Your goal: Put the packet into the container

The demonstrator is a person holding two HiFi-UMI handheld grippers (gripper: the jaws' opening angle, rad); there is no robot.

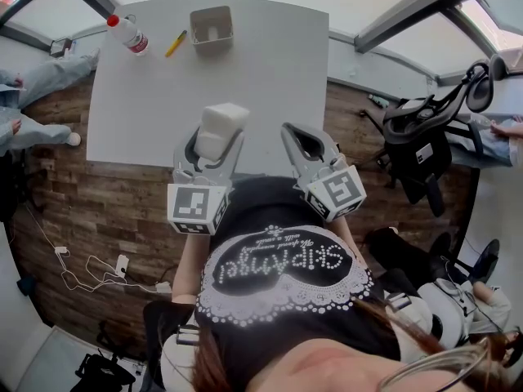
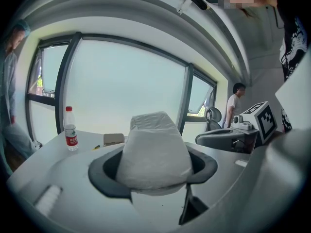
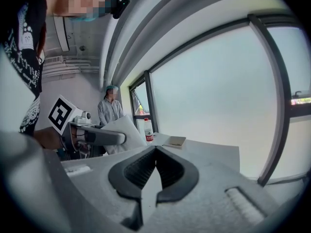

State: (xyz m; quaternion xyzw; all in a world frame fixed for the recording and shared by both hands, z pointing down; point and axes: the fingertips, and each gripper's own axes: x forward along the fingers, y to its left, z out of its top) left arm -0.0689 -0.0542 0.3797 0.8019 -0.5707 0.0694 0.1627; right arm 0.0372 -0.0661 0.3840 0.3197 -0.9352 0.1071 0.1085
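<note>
Left hand-held gripper (image 1: pixel 220 141): you pinch the packet (image 2: pixel 154 149), white, soft and crinkled, above the near edge of the table (image 1: pixel 270 80).
Right hand-held gripper (image 3: pixel 155 149): ribbed dark pads pressed together, empty.
Container (image 1: pixel 212 29): grey, square, far on the table. Only your head view shows its open top.

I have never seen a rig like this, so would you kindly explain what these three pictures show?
A person holds a two-jaw gripper in each hand; there is no robot arm. The head view looks down from a camera on the person's head; the two gripper views come from cameras riding on the grippers. The left gripper clamps a soft white packet in its jaws. The right gripper has its jaws together, empty. On the pale grey table are a clear plastic bottle with a red cap, a yellow pen and a square grey container.
</note>
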